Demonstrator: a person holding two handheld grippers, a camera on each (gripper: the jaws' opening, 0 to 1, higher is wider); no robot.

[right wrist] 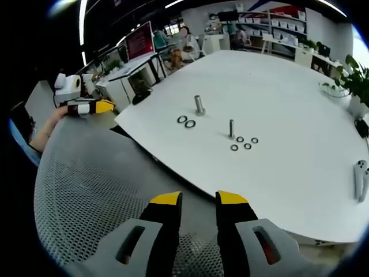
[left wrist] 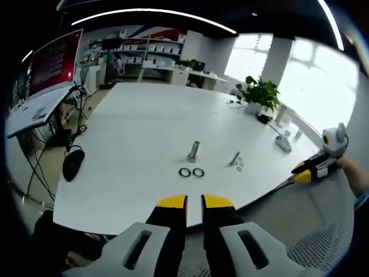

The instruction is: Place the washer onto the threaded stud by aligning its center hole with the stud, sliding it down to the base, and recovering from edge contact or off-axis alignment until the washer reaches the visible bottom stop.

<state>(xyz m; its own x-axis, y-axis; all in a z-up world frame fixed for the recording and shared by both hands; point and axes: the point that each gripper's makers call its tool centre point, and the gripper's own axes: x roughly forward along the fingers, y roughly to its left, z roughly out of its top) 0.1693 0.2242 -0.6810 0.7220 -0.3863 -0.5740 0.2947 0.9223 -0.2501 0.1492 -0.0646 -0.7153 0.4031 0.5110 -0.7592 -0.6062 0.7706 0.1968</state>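
Observation:
On the white table (left wrist: 138, 133) a thick threaded stud (left wrist: 194, 151) stands upright, with two large washers (left wrist: 191, 172) lying flat just in front of it. A thinner stud (left wrist: 234, 158) stands to its right beside several small washers (left wrist: 240, 165). My left gripper (left wrist: 195, 202) hovers off the table's near edge, narrowly open and holding nothing. In the right gripper view the thick stud (right wrist: 199, 105), the two large washers (right wrist: 185, 122), the thin stud (right wrist: 231, 129) and the small washers (right wrist: 244, 142) lie ahead. My right gripper (right wrist: 199, 199) is open and empty, over a mesh chair.
A grey mesh chair back (right wrist: 86, 190) lies between my right gripper and the table edge. A potted plant (left wrist: 260, 92), a white controller (right wrist: 360, 176), a black mouse (left wrist: 73, 163) and a red-screened monitor (left wrist: 55, 60) ring the table. Each view catches the other gripper in a hand.

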